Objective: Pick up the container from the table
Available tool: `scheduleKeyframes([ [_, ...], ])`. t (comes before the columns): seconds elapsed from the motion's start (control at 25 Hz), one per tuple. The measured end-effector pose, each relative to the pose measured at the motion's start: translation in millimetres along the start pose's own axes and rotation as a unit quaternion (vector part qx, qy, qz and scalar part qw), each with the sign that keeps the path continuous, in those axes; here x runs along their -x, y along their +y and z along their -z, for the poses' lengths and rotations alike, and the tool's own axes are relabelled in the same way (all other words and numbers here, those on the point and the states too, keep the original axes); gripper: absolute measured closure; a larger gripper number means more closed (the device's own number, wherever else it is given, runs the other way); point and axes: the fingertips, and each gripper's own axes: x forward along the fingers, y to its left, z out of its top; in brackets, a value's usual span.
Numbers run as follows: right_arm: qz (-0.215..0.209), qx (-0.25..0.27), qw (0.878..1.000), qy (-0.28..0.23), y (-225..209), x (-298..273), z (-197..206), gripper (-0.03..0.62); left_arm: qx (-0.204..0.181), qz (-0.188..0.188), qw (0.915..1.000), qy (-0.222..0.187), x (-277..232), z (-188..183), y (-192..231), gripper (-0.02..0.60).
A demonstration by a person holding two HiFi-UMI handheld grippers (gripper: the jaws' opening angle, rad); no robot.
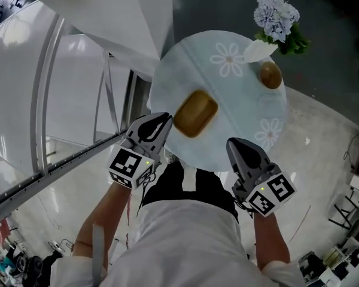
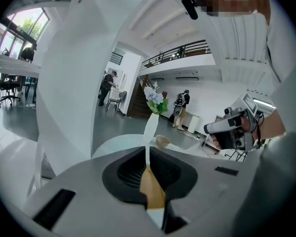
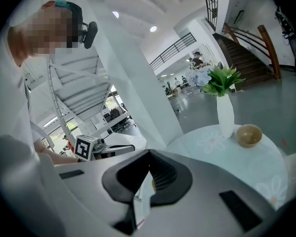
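Sitting near the surface's [image 1: 239, 130] near-left edge, the brown container [image 1: 195, 113] shows a bare hollow. The left gripper [image 1: 163, 122] is just beside it, fingers closed together. The right gripper [image 1: 237, 145], fingers likewise closed, is at the near edge. Its view shows a round bowl [image 3: 249, 135] beside a vase [image 3: 225, 115] of flowers, but not the container.

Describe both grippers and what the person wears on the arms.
The left gripper and right gripper match: grey tapered shells with black ribbed pads, each carrying a white cube printed with black square markers and showing a small green light. The person wears white sleeves.
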Motion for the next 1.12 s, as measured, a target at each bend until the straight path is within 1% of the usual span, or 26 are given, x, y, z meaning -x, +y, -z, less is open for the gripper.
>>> scheduleKeyframes([
  [0.12,-0.010,-0.004,1.000,0.010,-15.3,-5.2,0.5,0.576,0.002,-0.010,0.9999,0.012,-16.8,8.6,5.4,0.557],
  [0.24,-0.016,-0.005,1.000,0.019,-32.5,-9.7,1.1,0.576,0.000,-0.019,0.9996,0.023,-33.3,16.3,10.6,0.537],
  [0.36,-0.024,-0.013,0.999,0.031,-45.2,-13.2,3.6,0.576,-0.002,-0.025,0.9986,0.046,-45.7,28.1,14.2,0.513],
  [0.44,-0.027,-0.017,0.999,0.038,-52.1,-15.4,5.8,0.576,-0.007,-0.024,0.9975,0.067,-54.6,38.1,16.9,0.491],
  [0.56,-0.028,-0.022,0.998,0.048,-61.9,-17.4,9.8,0.576,-0.023,-0.023,0.9959,0.085,-69.0,50.3,23.3,0.471],
  [0.68,-0.026,-0.030,0.998,0.056,-72.9,-17.9,14.9,0.576,-0.029,-0.018,0.9933,0.110,-81.5,66.9,28.6,0.437],
  [0.8,-0.022,-0.033,0.997,0.062,-84.3,-19.8,19.2,0.576,-0.028,-0.017,0.9915,0.126,-92.9,79.3,34.6,0.420],
  [0.88,-0.019,-0.035,0.997,0.066,-90.8,-20.2,22.6,0.576,-0.025,-0.015,0.9891,0.144,-98.4,89.7,35.8,0.407],
  [0.96,-0.016,-0.039,0.997,0.070,-96.5,-19.9,26.4,0.576,-0.025,-0.012,0.9861,0.164,-104.2,100.3,36.2,0.403],
  [1.04,-0.013,-0.043,0.996,0.074,-101.4,-19.5,29.6,0.576,-0.029,-0.012,0.9846,0.172,-111.7,106.2,38.1,0.402],
  [1.12,-0.012,-0.048,0.996,0.076,-105.0,-19.2,31.8,0.576,-0.033,-0.013,0.9814,0.188,-117.2,112.8,40.6,0.402],
])
